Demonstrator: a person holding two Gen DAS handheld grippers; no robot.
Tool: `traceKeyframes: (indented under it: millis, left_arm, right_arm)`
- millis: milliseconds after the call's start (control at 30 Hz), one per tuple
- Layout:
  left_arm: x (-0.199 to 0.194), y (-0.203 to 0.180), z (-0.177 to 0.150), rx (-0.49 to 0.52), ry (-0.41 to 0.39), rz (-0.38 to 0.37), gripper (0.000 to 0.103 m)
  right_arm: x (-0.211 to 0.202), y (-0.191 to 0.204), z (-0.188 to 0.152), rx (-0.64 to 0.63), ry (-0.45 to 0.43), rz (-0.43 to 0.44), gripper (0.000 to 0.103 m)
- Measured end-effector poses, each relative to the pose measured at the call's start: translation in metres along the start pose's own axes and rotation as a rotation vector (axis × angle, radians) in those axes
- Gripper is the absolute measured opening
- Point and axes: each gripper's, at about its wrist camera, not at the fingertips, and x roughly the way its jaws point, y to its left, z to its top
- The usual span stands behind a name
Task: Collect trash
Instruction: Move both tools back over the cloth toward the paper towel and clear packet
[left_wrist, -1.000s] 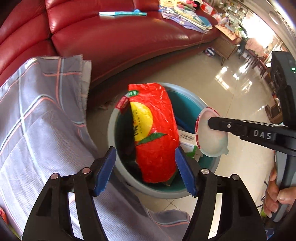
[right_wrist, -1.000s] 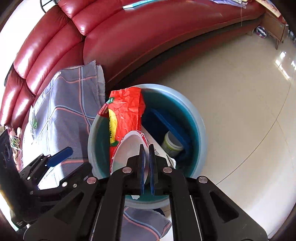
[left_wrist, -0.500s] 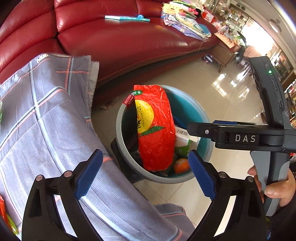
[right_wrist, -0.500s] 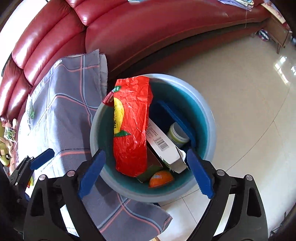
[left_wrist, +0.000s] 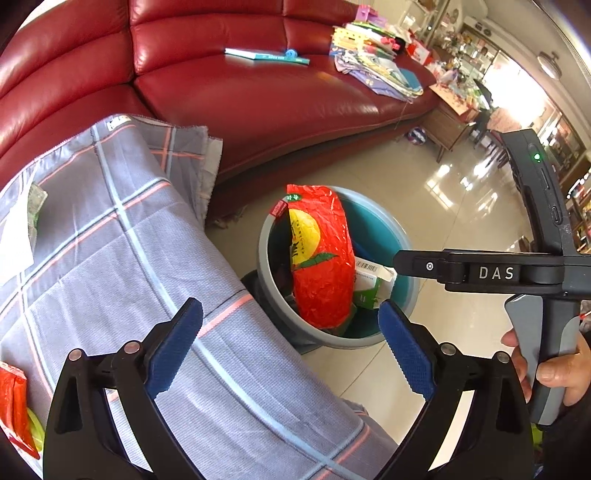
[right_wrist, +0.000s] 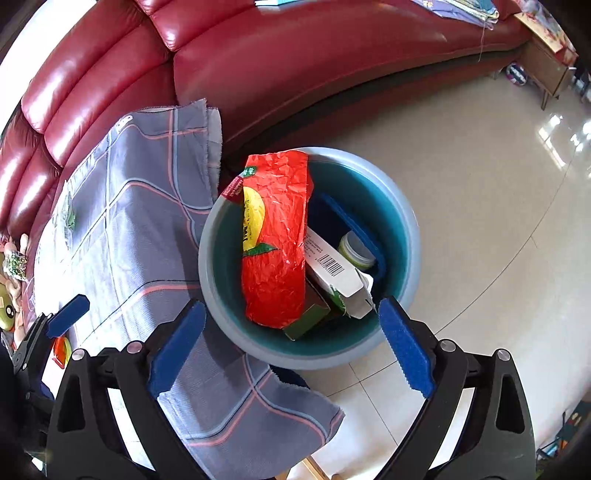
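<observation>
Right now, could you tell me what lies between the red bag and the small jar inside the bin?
A white carton with a barcode lies between the red bag and the jar in the bin, shown in the right wrist view.

you can read "das" on the right gripper; the carton shows only a barcode.

One bin, one red bag, one barcoded carton, one jar.

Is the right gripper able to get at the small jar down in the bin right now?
Probably yes: the right gripper hangs over the bin, jaws opening and empty, and the jar shows uncovered beside the white box.
</observation>
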Motion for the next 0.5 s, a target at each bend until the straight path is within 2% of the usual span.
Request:
traceKeyframes:
  millis: [200,500]
  left_arm:
    - [-0.023,0.014,-0.003,-0.023,-0.034,0.005,0.097]
    - [-0.049,0.051,-0.008,-0.087,-0.062,0.026,0.098]
  right_arm:
    - [-0.01,0.019,-0.002,-0.018,-0.001,-0.01,0.091]
    - [-0.015,0.069,0.005,-0.102,-0.002,-0.015,0.091]
